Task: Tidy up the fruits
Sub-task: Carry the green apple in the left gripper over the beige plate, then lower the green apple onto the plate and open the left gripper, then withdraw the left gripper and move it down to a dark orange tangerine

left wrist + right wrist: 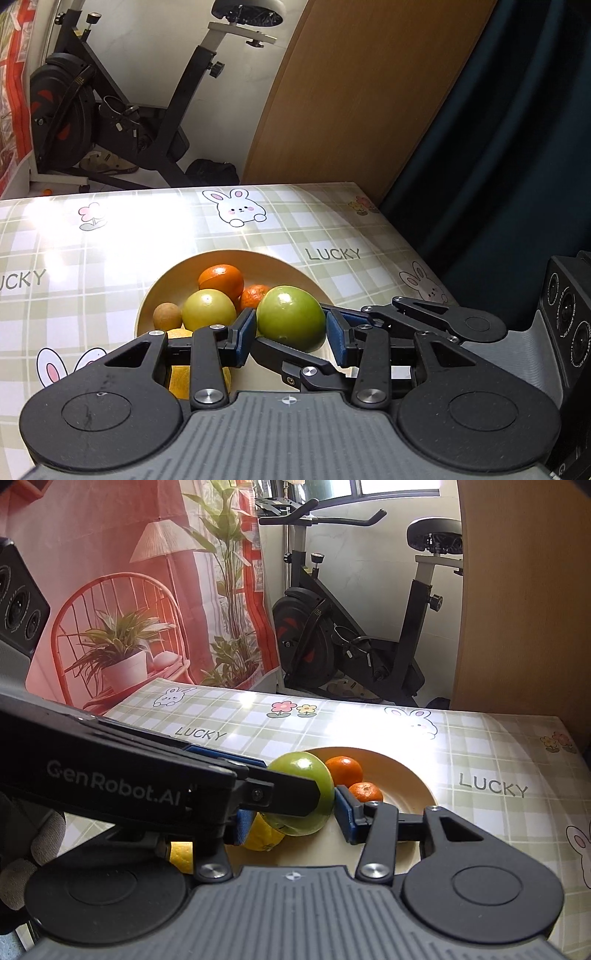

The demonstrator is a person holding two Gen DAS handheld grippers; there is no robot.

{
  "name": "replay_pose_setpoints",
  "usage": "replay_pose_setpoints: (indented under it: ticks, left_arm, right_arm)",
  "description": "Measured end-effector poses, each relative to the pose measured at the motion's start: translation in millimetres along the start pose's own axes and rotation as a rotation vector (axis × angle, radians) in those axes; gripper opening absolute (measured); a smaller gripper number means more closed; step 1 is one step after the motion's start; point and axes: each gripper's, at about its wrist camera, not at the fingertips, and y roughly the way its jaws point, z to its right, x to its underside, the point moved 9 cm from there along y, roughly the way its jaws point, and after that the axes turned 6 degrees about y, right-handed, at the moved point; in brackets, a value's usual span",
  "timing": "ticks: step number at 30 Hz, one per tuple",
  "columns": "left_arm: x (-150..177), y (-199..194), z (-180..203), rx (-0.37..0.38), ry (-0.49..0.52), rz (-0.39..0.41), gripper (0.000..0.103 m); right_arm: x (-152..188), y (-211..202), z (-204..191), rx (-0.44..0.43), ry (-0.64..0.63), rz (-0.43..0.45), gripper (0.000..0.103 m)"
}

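Note:
A green apple (291,317) hangs over the near side of a tan bowl (229,258), and both grippers grip it. My left gripper (291,334) presses its blue pads on the apple's left and right. The right gripper's fingers (288,356) cross in from the right, under and behind the apple. In the right wrist view my right gripper (295,818) is shut on the same apple (303,771), and the left gripper's fingers (288,794) lie across its front. In the bowl lie an orange (221,280), a tangerine (255,295), a yellow-green apple (208,310), a small brown fruit (167,315) and a lemon (264,834).
The checked tablecloth with rabbits (240,210) covers the table, whose far edge is close behind the bowl. An exercise bike (110,118) stands beyond it, a wooden board (351,92) and a dark curtain (498,147) to the right. A gloved hand (40,842) holds the left gripper.

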Motion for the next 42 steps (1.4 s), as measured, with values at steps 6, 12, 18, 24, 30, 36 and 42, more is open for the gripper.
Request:
replay_pose_setpoints:
  ticks: [6, 12, 18, 24, 30, 36, 42]
  left_arm:
    - [5, 32, -12, -0.05, -0.018, -0.07, 0.044]
    - [6, 42, -16, -0.063, -0.003, -0.093, 0.043]
    - [6, 42, -18, -0.082, -0.007, -0.088, 0.043]
    - [5, 38, -26, -0.078, -0.061, -0.076, 0.043]
    - [4, 25, -35, -0.098, -0.108, -0.054, 0.044]
    - [0, 5, -43, -0.103, -0.141, -0.015, 0.044]
    - [-3, -24, -55, -0.11, -0.157, 0.03, 0.044]
  right_arm:
    - [11, 29, 22, 0.023, 0.064, -0.058, 0.048]
    - [19, 47, 32, 0.028, 0.112, -0.09, 0.048]
    - [19, 58, 35, 0.045, 0.111, -0.107, 0.048]
    - [17, 67, 31, 0.076, 0.067, -0.114, 0.048]
    - [16, 66, 32, 0.105, 0.069, -0.1, 0.049]
    - [13, 51, 34, 0.121, 0.086, -0.071, 0.055]
    - [9, 31, 31, 0.129, 0.114, -0.032, 0.055]
